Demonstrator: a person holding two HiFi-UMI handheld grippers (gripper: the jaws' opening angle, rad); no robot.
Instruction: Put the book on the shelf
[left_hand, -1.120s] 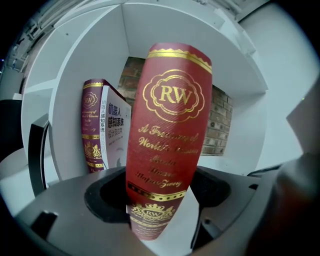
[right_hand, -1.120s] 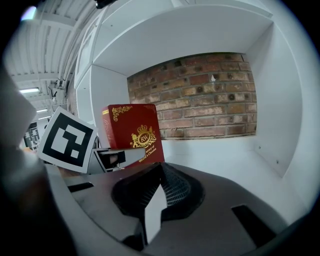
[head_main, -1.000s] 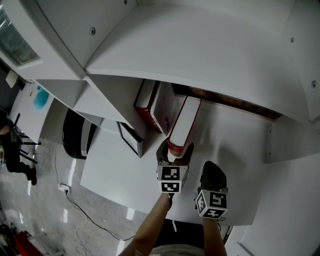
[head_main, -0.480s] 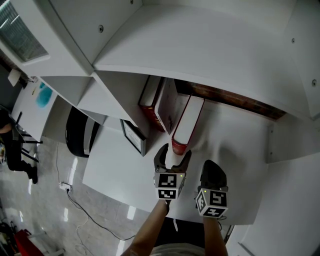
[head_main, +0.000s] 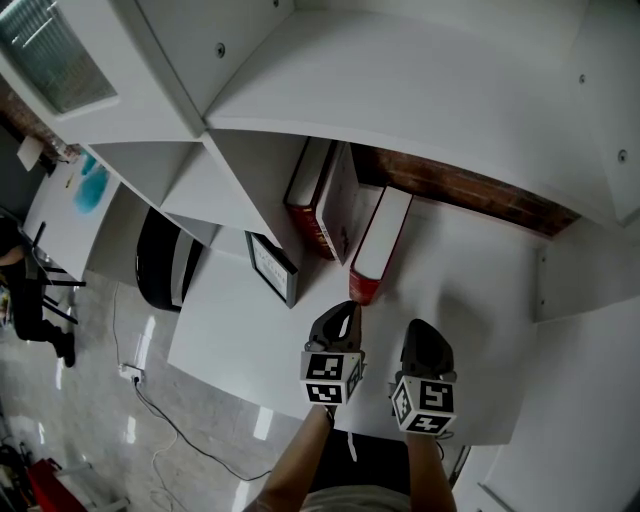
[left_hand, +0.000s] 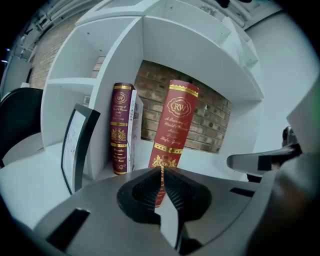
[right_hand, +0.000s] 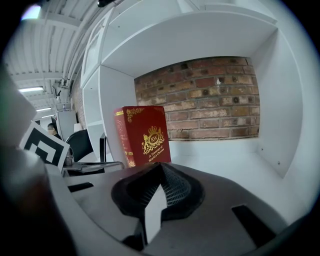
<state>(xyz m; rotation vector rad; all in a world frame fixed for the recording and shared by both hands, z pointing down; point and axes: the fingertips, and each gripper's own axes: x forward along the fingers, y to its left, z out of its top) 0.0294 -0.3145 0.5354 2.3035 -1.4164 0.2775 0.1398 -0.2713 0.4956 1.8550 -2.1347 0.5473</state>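
The red book with gold print stands in the white shelf bay and leans left onto a second red book. In the left gripper view the leaning book stands straight ahead, apart from the jaws. My left gripper sits just in front of the book's near end; its jaws are closing with nothing between them, and the pads meet at the tip. My right gripper hovers to the right, shut and empty. The right gripper view shows the book's cover beyond that gripper.
A black picture frame leans against the shelf's left divider. A brick wall backs the bay. A black chair stands on the floor at the left. The bay's right wall is near my right gripper.
My left gripper held its jaws wide around the book's near end, then drew back toward me and closed empty. The book stays leaning in the bay. The right gripper has not moved.
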